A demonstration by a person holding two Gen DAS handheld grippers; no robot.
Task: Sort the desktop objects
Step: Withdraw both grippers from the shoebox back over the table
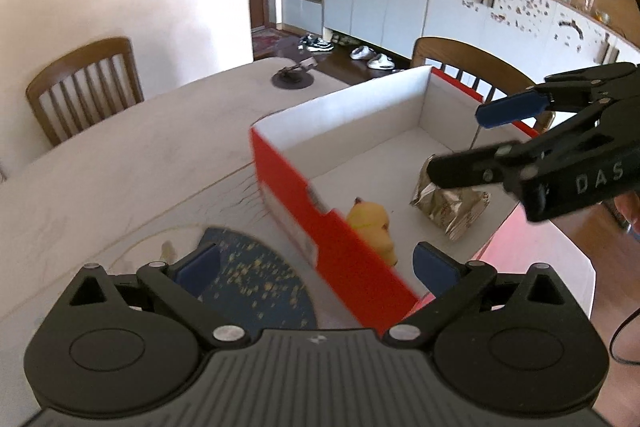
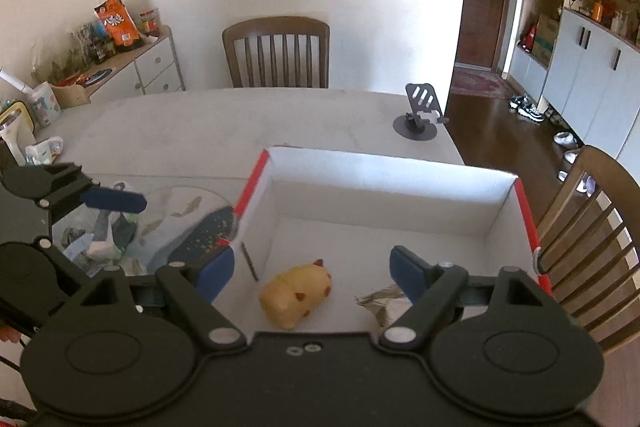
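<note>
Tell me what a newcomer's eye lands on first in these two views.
First comes the red-sided cardboard box with its white inside, open on the pale table. On its floor lie a yellow toy animal and a crinkled silver packet. The right hand-held gripper hangs open over the packet, while the left hand-held gripper straddles the box's near wall, open too.

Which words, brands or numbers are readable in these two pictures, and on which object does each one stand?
"DAS": white letters on the black body of the right gripper, cut off at the picture's edge.
Orange snack bag on the white sideboard: print too blurred to read.
Crinkled silver foil packet in the red-and-white cardboard box: print unreadable.
</note>
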